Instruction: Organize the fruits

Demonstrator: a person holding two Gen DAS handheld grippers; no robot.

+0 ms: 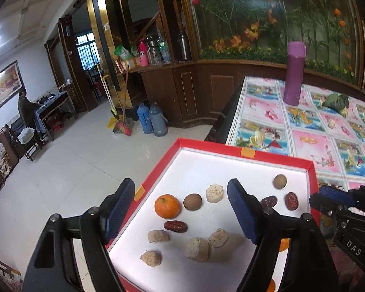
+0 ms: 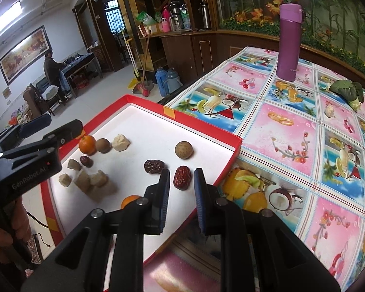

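Observation:
A red box [image 1: 243, 152] with a white floor [image 2: 146, 124] holds fruit and snacks. At its left lie a mandarin [image 1: 167, 205] [image 2: 87, 144], a brown longan [image 1: 192, 202], a red date [image 1: 175, 226] and several beige chunks [image 1: 197, 248]. At its right lie another longan [image 2: 184, 149] and two red dates [image 2: 182, 177] [image 2: 154, 166]. A second mandarin [image 2: 130, 200] lies near the front. My left gripper [image 1: 181, 204] is open and empty above the left group. My right gripper [image 2: 182, 185] is open, its jaws either side of the nearer date, above it.
The box sits at the corner of a table with a fruit-print cloth [image 2: 292, 126]. A purple flask [image 2: 289, 41] and a leaf-wrapped bundle [image 2: 348, 91] stand farther back. Tiled floor [image 1: 73, 170] lies to the left, with brooms and thermoses by a wooden counter.

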